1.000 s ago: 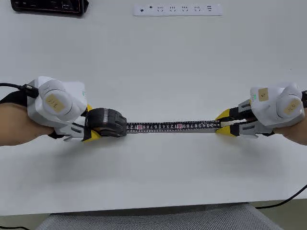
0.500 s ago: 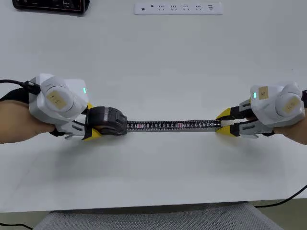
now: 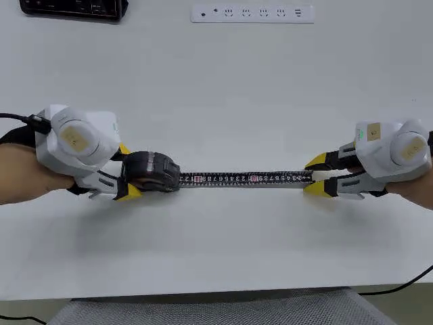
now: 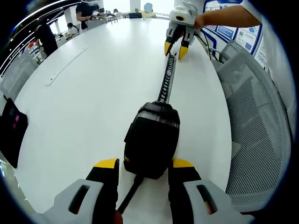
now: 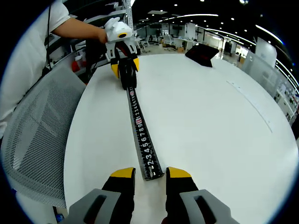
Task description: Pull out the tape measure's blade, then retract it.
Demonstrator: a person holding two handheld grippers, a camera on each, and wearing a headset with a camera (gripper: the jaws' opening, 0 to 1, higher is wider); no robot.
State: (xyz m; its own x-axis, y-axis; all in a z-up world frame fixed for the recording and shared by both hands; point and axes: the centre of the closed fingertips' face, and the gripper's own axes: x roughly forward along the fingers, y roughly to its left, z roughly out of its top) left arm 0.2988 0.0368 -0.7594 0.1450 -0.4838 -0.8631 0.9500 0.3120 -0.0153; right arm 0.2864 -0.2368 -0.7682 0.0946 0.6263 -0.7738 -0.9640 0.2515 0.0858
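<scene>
A black tape measure case (image 3: pixel 152 171) lies on the white table (image 3: pixel 223 88), and my left gripper (image 3: pixel 128 172) is shut on its rear. In the left gripper view the case (image 4: pixel 152 137) sits between the yellow-tipped jaws of that gripper (image 4: pixel 142 163). The dark blade (image 3: pixel 243 179) stretches right along the table to my right gripper (image 3: pixel 313 176). In the right gripper view the blade's end (image 5: pixel 152 173) lies flat between the jaws of that gripper (image 5: pixel 152 172), which stands open with a thin gap on each side.
A white power strip (image 3: pixel 252 13) and a black device (image 3: pixel 71 7) lie at the table's far edge. A grey mesh chair (image 3: pixel 223 308) stands below the near edge. A cable (image 3: pixel 406 281) hangs at the front right.
The right gripper's yellow tips have spread slightly apart around the blade end. The case, the blade and the left gripper stay where they were.
</scene>
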